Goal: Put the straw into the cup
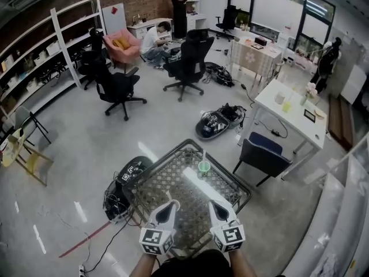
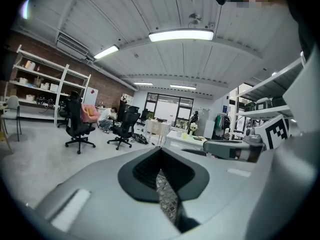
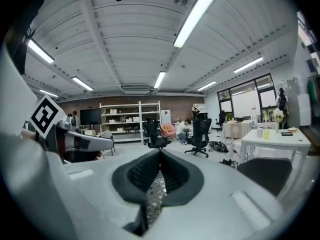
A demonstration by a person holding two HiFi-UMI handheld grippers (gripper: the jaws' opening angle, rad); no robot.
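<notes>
Straw [image 1: 203, 155] in cup [image 1: 204, 167] | left gripper [image 1: 174, 202], right gripper [image 1: 211, 203]: jaws together, empty, well short

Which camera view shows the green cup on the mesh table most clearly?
The head view: the green cup stands near the far edge of the mesh table, seen whole from above. Both gripper views look across the room and miss it.

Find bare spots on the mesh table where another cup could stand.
Bare: the left half of the table, from the cup at the far edge to the left gripper; the far right corner. Crowded: the near edge, between it and the right gripper.
</notes>
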